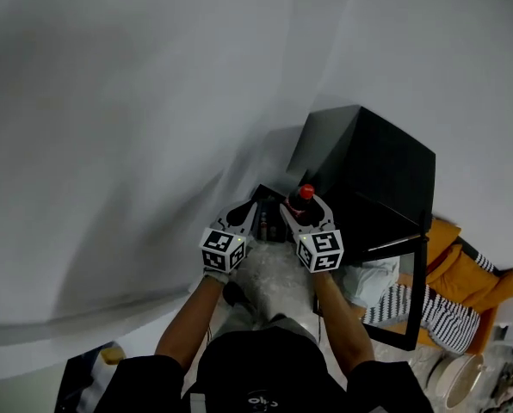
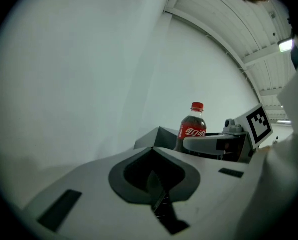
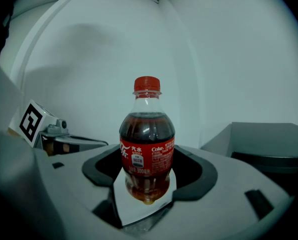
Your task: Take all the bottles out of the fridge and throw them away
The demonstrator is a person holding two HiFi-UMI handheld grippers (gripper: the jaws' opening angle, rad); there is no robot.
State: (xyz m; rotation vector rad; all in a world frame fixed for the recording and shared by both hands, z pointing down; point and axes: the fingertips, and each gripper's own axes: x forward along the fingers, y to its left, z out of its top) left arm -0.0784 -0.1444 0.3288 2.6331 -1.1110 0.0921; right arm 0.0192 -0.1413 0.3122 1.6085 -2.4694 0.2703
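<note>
Right gripper point(image 3: 146, 186) fingers clamp the cola bottle point(image 3: 147, 149) low; nearly full, so likely hefty and slick. Label band grips best. Left gripper point(image 2: 152, 151) closed, empty.

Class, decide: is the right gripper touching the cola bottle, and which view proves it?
Touching. The right gripper view shows the cola bottle standing upright between the jaws of the right gripper, held clear of any surface, with both jaws closed against its lower sides.
</note>
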